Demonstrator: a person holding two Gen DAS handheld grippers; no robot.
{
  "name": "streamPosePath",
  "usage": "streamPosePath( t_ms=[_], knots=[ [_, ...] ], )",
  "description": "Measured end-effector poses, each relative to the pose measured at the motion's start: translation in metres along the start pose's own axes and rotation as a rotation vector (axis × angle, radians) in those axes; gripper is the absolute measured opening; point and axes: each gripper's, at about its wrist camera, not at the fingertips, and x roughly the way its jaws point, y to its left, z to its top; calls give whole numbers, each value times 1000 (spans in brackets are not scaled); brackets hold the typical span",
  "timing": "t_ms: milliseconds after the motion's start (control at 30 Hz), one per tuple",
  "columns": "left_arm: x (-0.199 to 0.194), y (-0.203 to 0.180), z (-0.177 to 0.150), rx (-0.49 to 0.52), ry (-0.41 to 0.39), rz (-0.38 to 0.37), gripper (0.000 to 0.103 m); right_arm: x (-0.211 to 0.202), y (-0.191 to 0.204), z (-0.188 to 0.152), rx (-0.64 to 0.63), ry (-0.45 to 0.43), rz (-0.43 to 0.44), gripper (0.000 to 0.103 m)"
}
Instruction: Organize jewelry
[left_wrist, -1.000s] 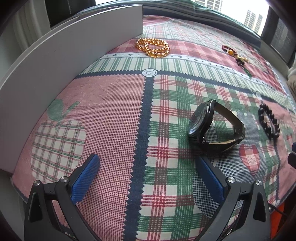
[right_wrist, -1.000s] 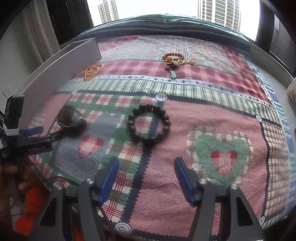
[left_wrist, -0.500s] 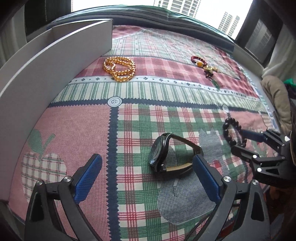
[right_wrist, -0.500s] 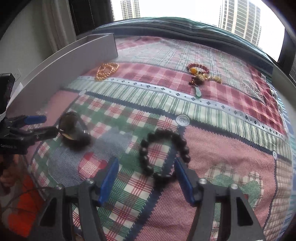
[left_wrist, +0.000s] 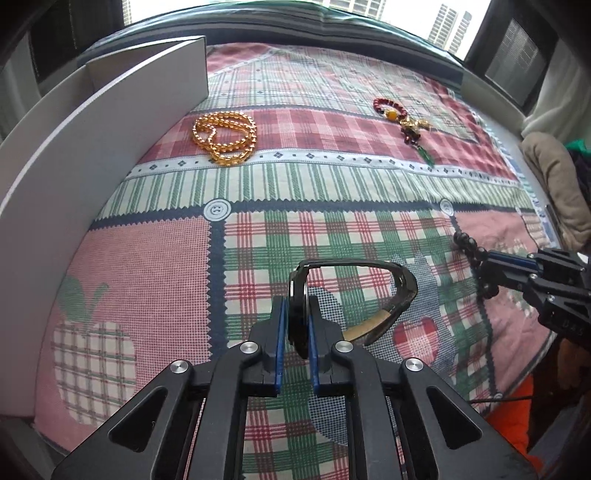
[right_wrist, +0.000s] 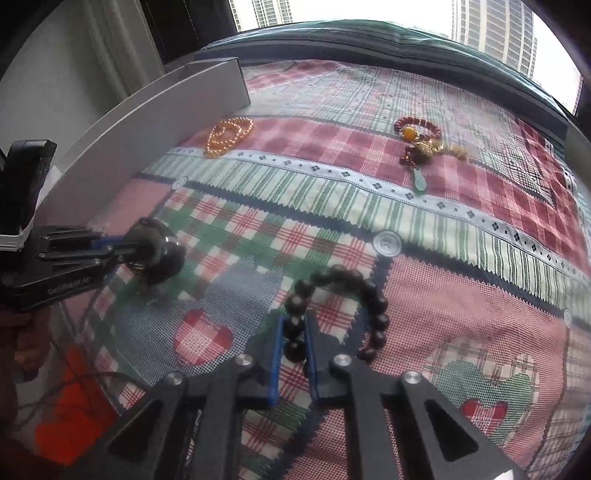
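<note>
1. Left gripper (left_wrist: 295, 332) clamped on the case of a black wristwatch (left_wrist: 354, 291), strap looping out toward 2 o'clock over the patchwork cloth (left_wrist: 147, 266).
2. Right gripper (right_wrist: 293, 341) pinched on the dark bead bracelet (right_wrist: 343, 306), loop arcing toward 1 o'clock.
3. Amber bead necklace (left_wrist: 225, 134) at 11 o'clock, beside the grey board (left_wrist: 74, 166).
4. Red bead bracelet with charms (left_wrist: 400, 118) at 1 o'clock, well apart.

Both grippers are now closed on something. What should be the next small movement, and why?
Probably lift both a little, straight up. The left gripper is shut on the watch case and the right gripper is shut on the dark bead bracelet, yet both pieces seem to rest on the cloth. The white box stands to the left.
</note>
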Motion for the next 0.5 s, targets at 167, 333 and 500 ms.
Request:
streamPosePath(
  t_ms=[167,333,500],
  knots=[
    [-41,28,7,-59,-36,-23,9,-30,11,25,34,-68,123,12],
    [-90,84,13,-181,-92,-12,9,-51,51,66,-27,-134,256,12],
    [-141,159,18,-326,-158,48,9,-63,108,130,-125,-207,384,12]
  ],
)
